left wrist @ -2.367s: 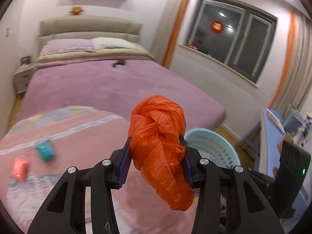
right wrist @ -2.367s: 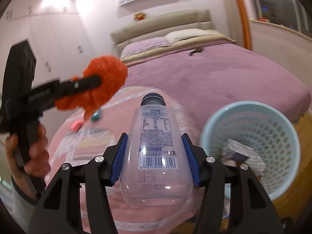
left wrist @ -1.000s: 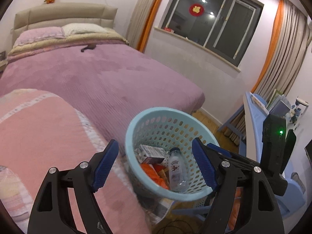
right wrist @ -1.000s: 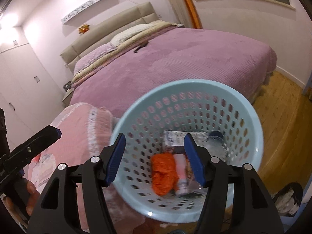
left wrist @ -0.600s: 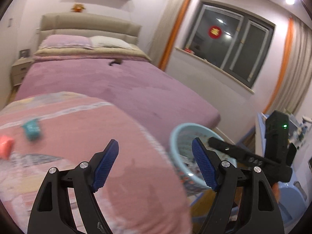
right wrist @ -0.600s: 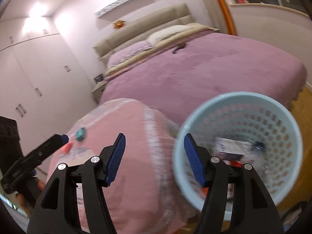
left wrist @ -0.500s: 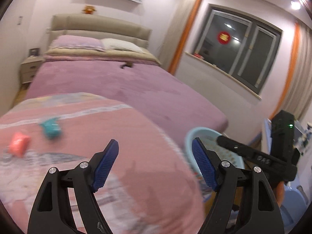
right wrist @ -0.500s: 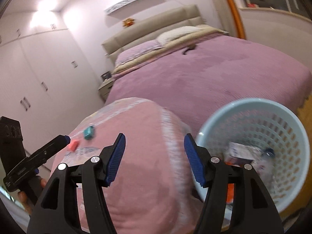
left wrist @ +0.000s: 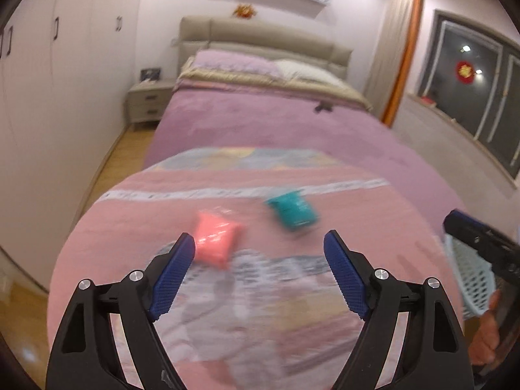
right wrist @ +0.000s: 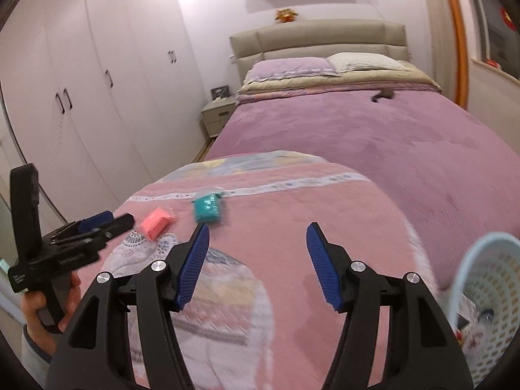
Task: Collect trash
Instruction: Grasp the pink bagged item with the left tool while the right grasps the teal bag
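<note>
Both grippers hang empty, jaws spread wide, above a pink patterned blanket (left wrist: 292, 308). Left gripper (left wrist: 260, 273) points at a soft pink packet (left wrist: 217, 237), with a teal packet (left wrist: 292, 211) just beside it. Right gripper (right wrist: 255, 265) faces the same pair from farther off. Judged step: reaching for the next trash; each gripper must descend and close around a packet. Only the right view shows inside the pale blue perforated plastic basket (right wrist: 474, 260), holding rubbish.
</note>
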A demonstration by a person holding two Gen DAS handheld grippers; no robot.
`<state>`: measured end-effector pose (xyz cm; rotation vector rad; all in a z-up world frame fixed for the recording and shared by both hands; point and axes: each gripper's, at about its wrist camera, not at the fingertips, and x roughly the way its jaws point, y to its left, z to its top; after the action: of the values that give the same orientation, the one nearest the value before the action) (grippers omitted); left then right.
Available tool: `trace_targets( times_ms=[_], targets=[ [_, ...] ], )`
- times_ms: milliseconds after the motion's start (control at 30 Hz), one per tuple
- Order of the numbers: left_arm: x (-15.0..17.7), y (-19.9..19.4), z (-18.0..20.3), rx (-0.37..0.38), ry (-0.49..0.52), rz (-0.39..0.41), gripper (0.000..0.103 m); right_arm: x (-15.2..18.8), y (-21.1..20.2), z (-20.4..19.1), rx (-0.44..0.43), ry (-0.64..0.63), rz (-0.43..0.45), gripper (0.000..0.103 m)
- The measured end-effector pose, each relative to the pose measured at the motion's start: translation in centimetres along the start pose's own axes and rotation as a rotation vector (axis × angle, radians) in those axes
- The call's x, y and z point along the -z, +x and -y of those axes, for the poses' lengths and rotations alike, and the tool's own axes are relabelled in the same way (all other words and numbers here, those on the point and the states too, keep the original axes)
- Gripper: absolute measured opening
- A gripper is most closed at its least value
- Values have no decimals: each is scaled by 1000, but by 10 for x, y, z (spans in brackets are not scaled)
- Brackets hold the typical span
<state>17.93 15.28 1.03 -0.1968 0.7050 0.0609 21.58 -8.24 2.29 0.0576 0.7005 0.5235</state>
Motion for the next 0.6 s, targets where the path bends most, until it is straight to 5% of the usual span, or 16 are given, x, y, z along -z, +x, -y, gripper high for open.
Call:
trace_targets(
  times_ms=[133, 600],
  targets=[
    [-3, 25, -18, -31, -22, -36, 80, -8, 36, -28, 9, -56, -34, 49],
    [1, 60, -34, -66, -22, -71, 78, -17, 126, -54, 17, -105, -135, 49]
  ],
)
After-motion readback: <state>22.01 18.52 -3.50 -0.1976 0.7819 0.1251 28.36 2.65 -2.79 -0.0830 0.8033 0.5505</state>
